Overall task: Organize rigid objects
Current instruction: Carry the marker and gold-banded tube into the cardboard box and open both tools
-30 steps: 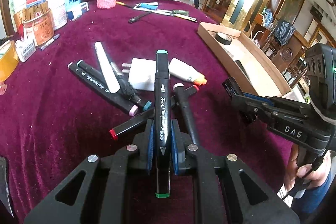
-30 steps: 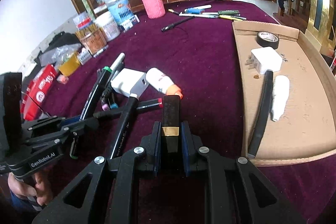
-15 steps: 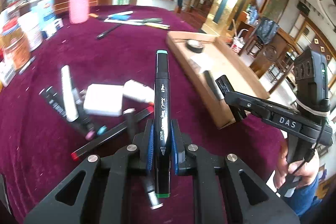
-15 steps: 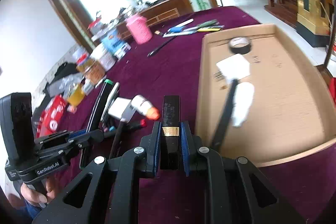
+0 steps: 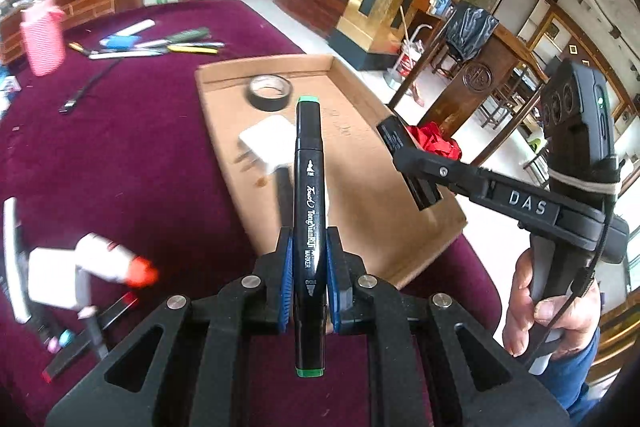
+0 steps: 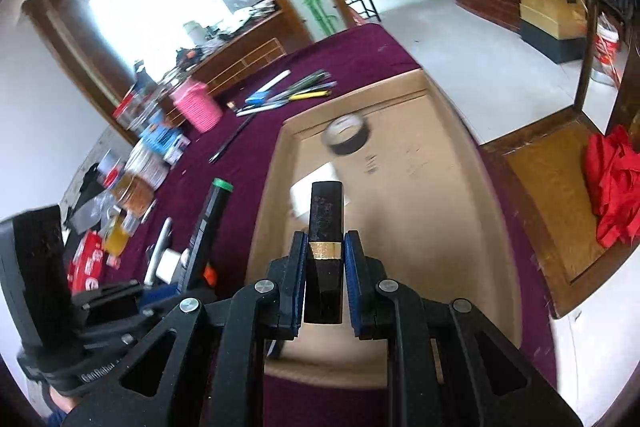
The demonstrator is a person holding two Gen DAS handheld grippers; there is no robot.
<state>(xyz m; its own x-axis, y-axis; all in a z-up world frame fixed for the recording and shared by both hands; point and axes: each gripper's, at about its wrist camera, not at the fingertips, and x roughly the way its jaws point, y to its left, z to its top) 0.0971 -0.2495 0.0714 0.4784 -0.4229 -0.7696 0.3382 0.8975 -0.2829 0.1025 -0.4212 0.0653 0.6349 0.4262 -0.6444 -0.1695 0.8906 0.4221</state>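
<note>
Markers like the black one with green end caps (image 5: 309, 227) are light, stiff plastic with a smooth barrel, so I judge it could slide or swing if pinched near one end; my left fingers (image 5: 308, 267) are clamped on it a little below its middle, which looks balanced, with the long part pointing forward over the cardboard tray (image 5: 360, 227). My right fingers (image 6: 325, 267) are closed on a short black block with a gold band (image 6: 325, 215), gripped right at the band. It looks hard and rigid, probably light too, with flat sides that should sit firmly between the pads. It hangs above the tray's near half.

In the tray lie a roll of black tape (image 5: 270, 93) at the far end and a white charger block (image 5: 268, 143) nearer me, with something dark and long beside it, partly hidden by the marker. The cardboard floor is flat and dull, so dropped things should stay put rather than roll far.

Beyond the tray, the table (image 5: 140, 155) wears a plush maroon cloth, soft enough to cushion things. More markers, a white tube with an orange cap (image 5: 116, 263) and a pink cup (image 5: 42, 41) lie on it. A tiled floor, gold pillar and wooden stairs sit behind.
</note>
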